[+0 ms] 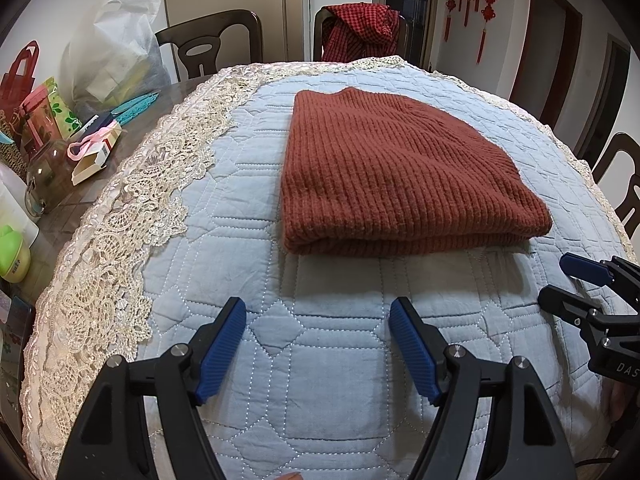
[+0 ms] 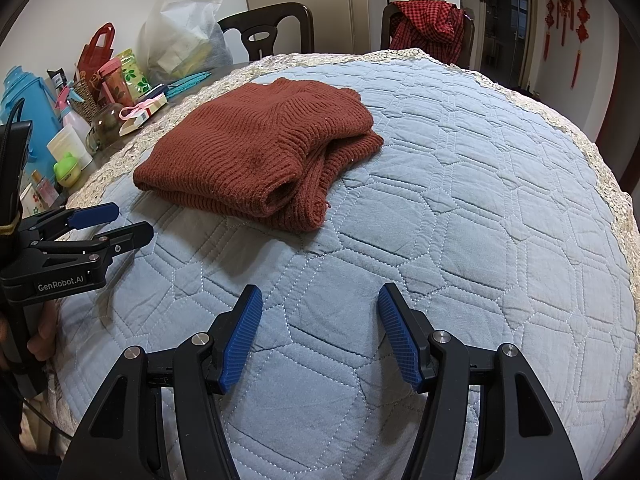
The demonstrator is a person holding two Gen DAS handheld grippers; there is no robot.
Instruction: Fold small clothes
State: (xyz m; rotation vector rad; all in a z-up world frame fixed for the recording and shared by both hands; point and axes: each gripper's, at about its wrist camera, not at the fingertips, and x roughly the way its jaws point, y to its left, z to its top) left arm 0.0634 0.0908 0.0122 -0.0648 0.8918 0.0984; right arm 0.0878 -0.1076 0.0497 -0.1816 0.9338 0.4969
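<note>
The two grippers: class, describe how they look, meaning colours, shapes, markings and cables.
Both the left gripper and the right gripper have black angular frames with silver pivot bolts and two fingers tipped by ribbed blue pads. From the right wrist view, the left gripper's body carries white lettering "GenRobot.AI", with a black cable above it. The right one shows white letters "DAS".

Bare blue quilt (image 2: pixel 460 184) is lying open across the right and lower frame in the right wrist view. The folded rust sweater (image 2: pixel 256 152) is occupying upper centre-left, and clutter (image 2: pixel 80 92) is crowding the upper left table edge.
</note>
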